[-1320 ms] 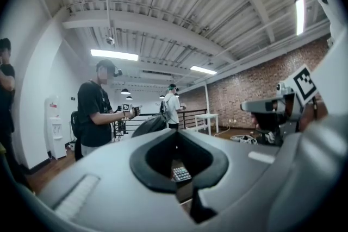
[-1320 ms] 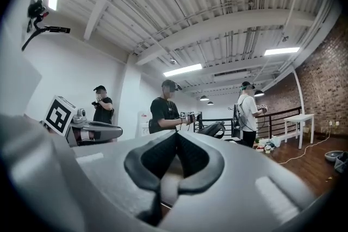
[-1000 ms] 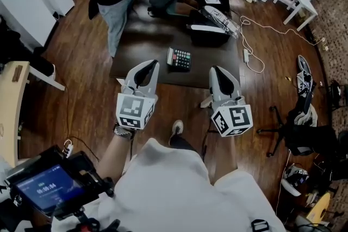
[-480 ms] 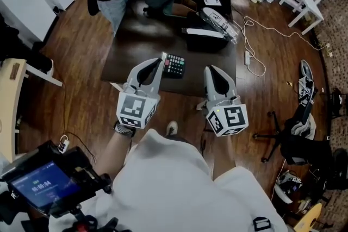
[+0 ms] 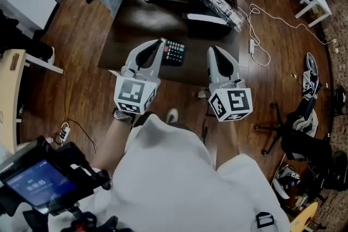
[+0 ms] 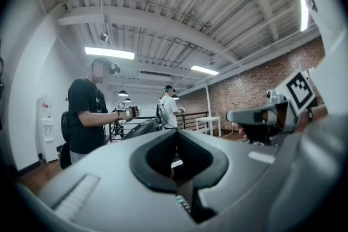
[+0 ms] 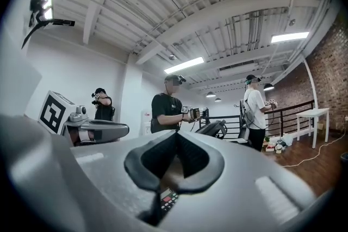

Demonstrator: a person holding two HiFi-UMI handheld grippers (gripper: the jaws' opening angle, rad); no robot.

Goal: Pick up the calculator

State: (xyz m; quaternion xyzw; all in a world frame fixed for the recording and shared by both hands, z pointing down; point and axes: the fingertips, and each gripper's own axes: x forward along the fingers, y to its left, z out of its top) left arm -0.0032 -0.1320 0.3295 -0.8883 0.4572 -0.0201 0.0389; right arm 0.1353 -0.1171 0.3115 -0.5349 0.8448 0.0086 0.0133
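On the dark bench (image 5: 128, 35) ahead of the person, the calculator (image 5: 175, 52) lies flat near the front edge with its keys up, and nothing grips it. The pick-up has not begun in earnest: this looks like the approach, with the grasp and the lift both left to do.

The left hand-held gripper (image 5: 158, 45) has its jaws pressed together and holds nothing. The right hand-held gripper (image 5: 213, 52) is likewise closed and empty. Either one would have to spread its jaws before it could take the calculator.

From the head view, the calculator sits between the two hand-held grippers, much closer to the left one. The left tip overlaps the calculator's left edge there, but I cannot tell whether it touches or hangs above it. The right tip stands apart, off the calculator's right side.

Each gripper view shows a sliver of the calculator's keys low below its own closed jaws, in the left gripper view (image 6: 182, 205) and in the right gripper view (image 7: 167, 199), so it lies beneath and ahead of both.
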